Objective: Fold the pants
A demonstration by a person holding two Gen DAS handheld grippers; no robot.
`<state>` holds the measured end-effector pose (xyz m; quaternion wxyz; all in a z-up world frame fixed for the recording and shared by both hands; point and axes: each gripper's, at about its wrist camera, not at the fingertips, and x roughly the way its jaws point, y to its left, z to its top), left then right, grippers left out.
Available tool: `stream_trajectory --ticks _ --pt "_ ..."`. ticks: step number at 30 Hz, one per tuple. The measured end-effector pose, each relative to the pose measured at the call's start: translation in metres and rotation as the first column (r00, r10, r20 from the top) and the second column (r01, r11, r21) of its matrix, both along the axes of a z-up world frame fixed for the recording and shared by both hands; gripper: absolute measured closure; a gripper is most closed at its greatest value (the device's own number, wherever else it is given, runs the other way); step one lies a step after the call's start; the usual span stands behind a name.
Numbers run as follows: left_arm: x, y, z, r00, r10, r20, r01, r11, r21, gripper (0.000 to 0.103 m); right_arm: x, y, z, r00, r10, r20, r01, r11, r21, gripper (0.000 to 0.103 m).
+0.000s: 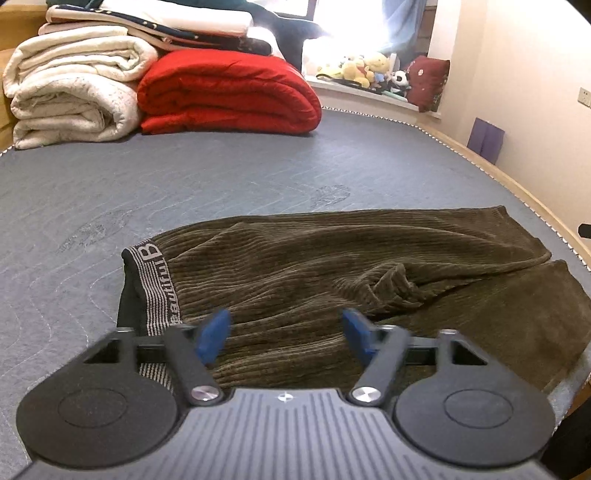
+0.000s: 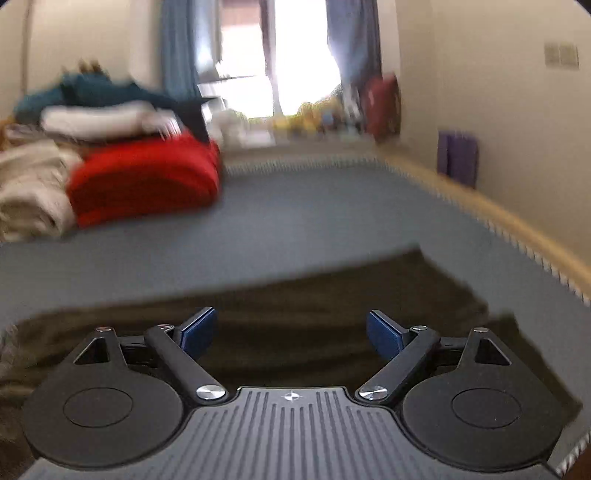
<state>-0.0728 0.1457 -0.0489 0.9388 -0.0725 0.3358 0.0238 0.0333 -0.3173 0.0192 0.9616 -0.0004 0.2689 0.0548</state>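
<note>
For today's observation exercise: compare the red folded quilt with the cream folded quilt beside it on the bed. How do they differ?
The red quilt is bright red and smooth; the cream quilt is off-white with a rougher, nubbly surface. The red quilt has a dark item resting on its top, while the cream quilt carries a pile of folded bedding. From the left wrist view the red quilt lies right of the cream one. Both are thick, folded in layers, and rest side by side on the grey mattress.

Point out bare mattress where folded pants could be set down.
Bare mattress lies between the brown pants and the red quilt, and left of the waistband. The far left corner is crowded with stacked white bedding.
</note>
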Motion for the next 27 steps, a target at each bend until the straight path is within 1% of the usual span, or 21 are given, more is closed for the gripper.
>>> stream_trajectory --ticks 1,2,3,6,8,11,14,16,17,18,19,20,21,22,23,24,25,27 --pt "0.001 0.001 0.000 1.000 0.010 0.001 -0.010 1.000 0.007 0.057 0.003 0.002 -0.002 1.000 -0.010 -0.005 0.011 1.000 0.010 0.014" --pt "0.003 0.003 0.000 1.000 0.017 -0.001 -0.017 1.000 0.003 0.074 0.007 0.004 -0.002 1.000 -0.007 -0.016 0.008 1.000 0.030 0.015" --pt "0.005 0.005 0.001 1.000 0.021 -0.003 -0.021 1.000 -0.007 0.082 0.010 0.005 -0.002 1.000 0.000 -0.024 0.001 0.999 0.041 0.015" --pt "0.013 0.012 0.006 0.999 0.040 -0.005 -0.040 0.999 -0.019 0.082 0.017 0.010 -0.004 0.999 0.004 -0.043 -0.003 1.000 0.027 0.018" --pt "0.026 0.019 0.010 0.998 0.060 -0.015 -0.061 0.998 -0.022 0.082 0.025 0.016 -0.006 0.998 0.016 -0.060 -0.016 1.000 0.015 0.027" --pt "0.056 0.033 0.013 0.995 0.087 -0.038 -0.088 0.996 -0.034 0.080 0.031 0.016 -0.008 0.995 0.055 -0.088 -0.054 0.998 0.021 0.029" --pt "0.093 0.045 0.016 0.993 0.109 -0.052 -0.110 0.994 -0.012 0.079 0.037 0.010 -0.009 0.990 0.075 -0.123 -0.070 0.997 0.045 0.029" --pt "0.125 0.055 0.016 0.990 0.124 -0.069 -0.125 0.992 -0.003 0.073 0.042 0.005 -0.010 0.985 0.086 -0.148 -0.077 0.995 0.070 0.030" --pt "0.137 0.059 0.014 0.988 0.131 -0.076 -0.131 0.991 0.001 0.067 0.045 0.003 -0.011 0.983 0.088 -0.159 -0.076 0.994 0.076 0.030" --pt "0.153 0.063 0.012 0.986 0.142 -0.086 -0.142 0.990 0.009 0.063 0.047 0.002 -0.012 0.982 0.090 -0.168 -0.078 0.994 0.077 0.030" --pt "0.166 0.066 0.009 0.984 0.150 -0.097 -0.150 0.989 0.015 0.062 0.049 0.001 -0.013 0.980 0.094 -0.177 -0.081 0.994 0.078 0.030" --pt "0.182 0.071 0.003 0.980 0.158 -0.117 -0.158 0.987 0.017 0.059 0.050 0.000 -0.015 0.977 0.098 -0.187 -0.085 0.993 0.079 0.030" --pt "0.196 0.075 -0.002 0.977 0.165 -0.135 -0.165 0.986 0.014 0.050 0.051 -0.001 -0.016 0.976 0.099 -0.193 -0.085 0.993 0.080 0.030" --pt "0.207 0.079 -0.008 0.974 0.170 -0.148 -0.171 0.985 0.007 0.045 0.053 -0.001 -0.017 0.975 0.100 -0.197 -0.086 0.993 0.080 0.030" --pt "0.218 0.084 -0.014 0.973 0.168 -0.159 -0.172 0.985 -0.014 0.034 0.054 -0.002 -0.017 0.975 0.101 -0.199 -0.087 0.993 0.079 0.030" --pt "0.230 0.090 -0.021 0.972 0.157 -0.173 -0.166 0.986 -0.037 0.025 0.055 -0.002 -0.018 0.974 0.102 -0.201 -0.088 0.993 0.078 0.030" --pt "0.239 0.093 -0.026 0.970 0.156 -0.184 -0.165 0.986 -0.038 0.023 0.055 -0.002 -0.019 0.973 0.102 -0.205 -0.088 0.993 0.077 0.030" --pt "0.257 0.097 -0.036 0.967 0.141 -0.212 -0.148 0.989 -0.015 0.020 0.057 -0.002 -0.022 0.971 0.105 -0.213 -0.091 0.993 0.074 0.030"
